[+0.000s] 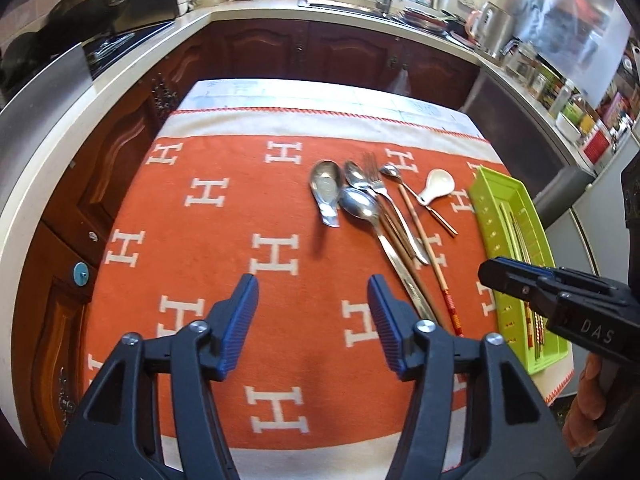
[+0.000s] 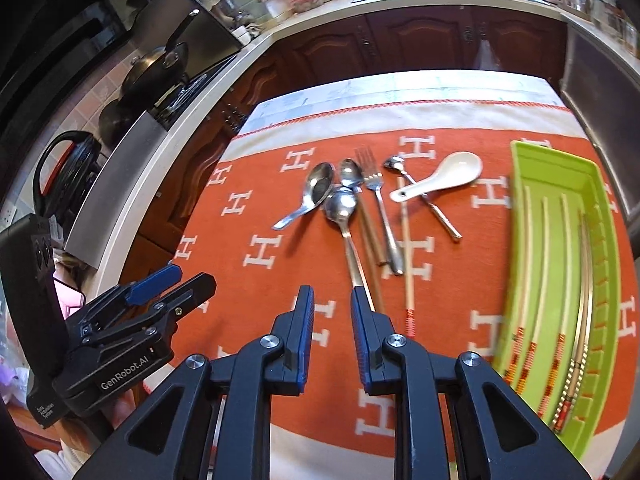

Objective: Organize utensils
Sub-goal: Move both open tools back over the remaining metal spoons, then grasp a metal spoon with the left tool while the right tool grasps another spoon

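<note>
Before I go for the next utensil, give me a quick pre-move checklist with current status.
1. Right hand-held gripper empty: ok, a narrow gap, nothing between the pads.
2. Left hand-held gripper empty and open: ok.
3. Green tray has free slots: ok, chopsticks fill only some.
4. Long spoon free to lift: not ok, its bowl overlaps another spoon.
5. White ceramic spoon free to lift: not ok, it lies across the small spoon.
6. Right gripper height above the cloth: cannot tell.

orange blanket [image 1: 224,248] over table, under loose cutlery [image 1: 360,200] and green tray [image 1: 486,200]
</note>
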`<act>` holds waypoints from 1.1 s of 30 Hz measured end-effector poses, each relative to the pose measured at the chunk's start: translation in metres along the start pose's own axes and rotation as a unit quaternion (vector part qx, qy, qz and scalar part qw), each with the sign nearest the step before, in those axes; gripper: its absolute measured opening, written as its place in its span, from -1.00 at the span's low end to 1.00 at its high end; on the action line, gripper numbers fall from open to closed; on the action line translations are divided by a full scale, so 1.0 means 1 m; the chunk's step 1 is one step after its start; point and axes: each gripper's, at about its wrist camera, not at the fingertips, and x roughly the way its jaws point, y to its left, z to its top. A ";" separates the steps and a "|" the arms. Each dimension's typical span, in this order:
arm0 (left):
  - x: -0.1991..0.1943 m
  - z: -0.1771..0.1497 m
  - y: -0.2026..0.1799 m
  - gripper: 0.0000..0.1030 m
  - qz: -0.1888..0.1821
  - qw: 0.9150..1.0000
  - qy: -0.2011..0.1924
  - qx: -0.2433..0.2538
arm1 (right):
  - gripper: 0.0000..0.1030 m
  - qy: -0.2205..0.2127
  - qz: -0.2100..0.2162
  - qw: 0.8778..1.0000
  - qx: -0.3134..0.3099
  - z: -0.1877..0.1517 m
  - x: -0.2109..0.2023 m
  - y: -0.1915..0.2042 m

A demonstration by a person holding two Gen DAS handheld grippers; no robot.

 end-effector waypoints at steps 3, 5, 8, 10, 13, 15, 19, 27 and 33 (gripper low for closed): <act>0.002 0.004 0.010 0.08 0.003 1.000 0.001 -0.006 | -0.64 0.008 0.008 1.000 -0.004 0.004 0.014 0.006; 0.004 0.007 0.015 0.09 0.004 1.000 0.000 -0.007 | -0.64 0.014 0.009 1.000 -0.005 0.007 0.022 0.007; 0.007 0.013 0.022 0.09 0.003 1.000 0.000 -0.011 | -0.64 0.018 0.012 1.000 -0.007 0.012 0.035 0.007; 0.011 0.018 0.027 0.10 -0.005 1.000 0.004 -0.016 | -0.64 0.019 0.014 1.000 -0.005 0.016 0.043 0.006; 0.020 0.027 0.038 0.11 -0.025 0.999 0.014 -0.030 | -0.64 0.025 0.011 1.000 0.000 0.020 0.055 0.002; 0.029 0.033 0.047 0.12 -0.034 0.998 0.025 -0.042 | -0.64 0.032 0.008 0.999 0.005 0.024 0.066 -0.002; 0.048 0.045 0.062 0.12 -0.049 0.996 0.040 -0.060 | -0.64 0.040 0.006 0.999 0.014 0.029 0.084 -0.012; 0.102 0.068 0.069 0.13 -0.092 0.988 0.084 -0.088 | -0.64 0.044 0.017 0.999 0.024 0.041 0.114 -0.025; 0.146 0.078 0.054 0.13 -0.124 0.981 0.114 -0.099 | -0.64 0.054 0.022 0.998 0.031 0.053 0.146 -0.033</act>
